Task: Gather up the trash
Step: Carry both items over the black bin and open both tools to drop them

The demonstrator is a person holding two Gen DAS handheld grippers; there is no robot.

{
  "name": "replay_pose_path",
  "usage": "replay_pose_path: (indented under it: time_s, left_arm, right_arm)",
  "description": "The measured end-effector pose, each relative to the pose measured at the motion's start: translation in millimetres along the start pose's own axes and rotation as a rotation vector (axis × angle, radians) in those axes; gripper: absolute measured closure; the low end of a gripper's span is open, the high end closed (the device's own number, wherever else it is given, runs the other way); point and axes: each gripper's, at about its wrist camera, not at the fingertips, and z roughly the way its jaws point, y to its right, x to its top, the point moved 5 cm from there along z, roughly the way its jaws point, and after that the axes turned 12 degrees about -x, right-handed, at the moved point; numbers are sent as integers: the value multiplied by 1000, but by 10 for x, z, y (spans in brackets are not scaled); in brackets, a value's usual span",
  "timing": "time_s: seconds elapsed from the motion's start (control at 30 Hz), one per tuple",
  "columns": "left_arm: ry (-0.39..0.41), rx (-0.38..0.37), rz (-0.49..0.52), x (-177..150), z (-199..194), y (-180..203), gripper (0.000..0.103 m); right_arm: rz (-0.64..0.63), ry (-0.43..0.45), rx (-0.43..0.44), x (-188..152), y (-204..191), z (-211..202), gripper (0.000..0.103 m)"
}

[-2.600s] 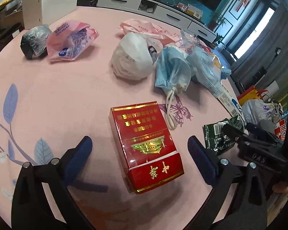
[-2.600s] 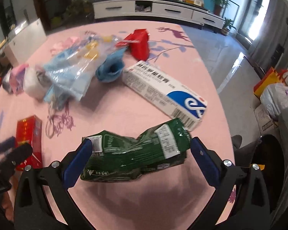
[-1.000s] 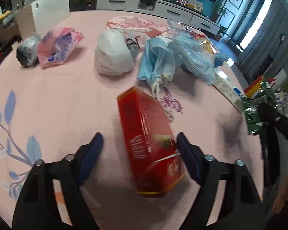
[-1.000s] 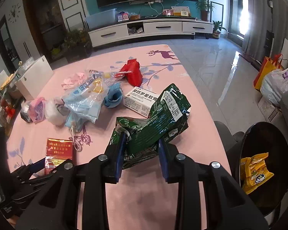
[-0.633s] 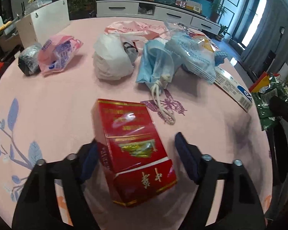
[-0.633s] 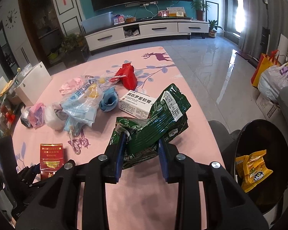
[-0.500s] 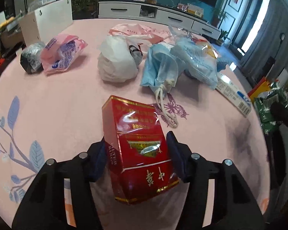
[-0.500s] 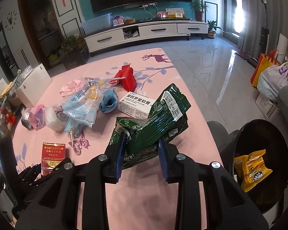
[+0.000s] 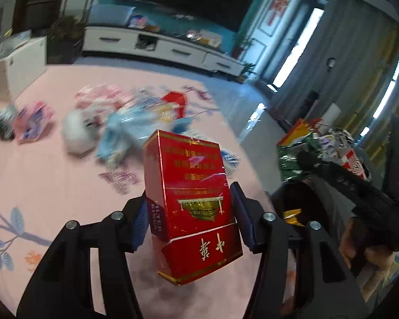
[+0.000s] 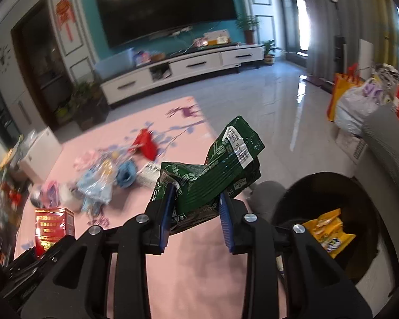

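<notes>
Pink table (image 10: 199, 279), bin (image 10: 359, 186) off its right edge. My left gripper (image 9: 190, 212) clamps the red box (image 9: 191, 199), my right gripper (image 10: 195, 215) the green packet (image 10: 212, 170). I'd carry each fully above the rim before letting go.

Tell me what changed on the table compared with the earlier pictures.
The left tool has just closed on the red box and lifted it off the pink table. The right tool keeps holding the green packet, now raised. Other trash stayed.

Litter pile (image 10: 106, 178) on table (image 10: 199, 279), bin (image 10: 359, 186) beside table's right edge, wrapper (image 10: 329, 228) in bin
</notes>
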Motion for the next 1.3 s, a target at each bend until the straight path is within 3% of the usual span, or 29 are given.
replay_pose_path:
  time_s: [0.3,0.6,0.97,1.3]
  left_arm:
    - [-64,-163,76,-16,572,900,46]
    - [-257,-284,122,-343,1385,1551,46]
    - [-474,-313,138,-826,2126,1806,45]
    - [-565,-302,164,-1057,2403,1922,45]
  right_arm:
    - [163,40,-156,73,891,-139,69]
    - [340,-48,-293,-123,1702,51,68]
    - [411,-217,-370,-425,2103,420,67]
    - [371,-322,-400,-549,2113,650,61]
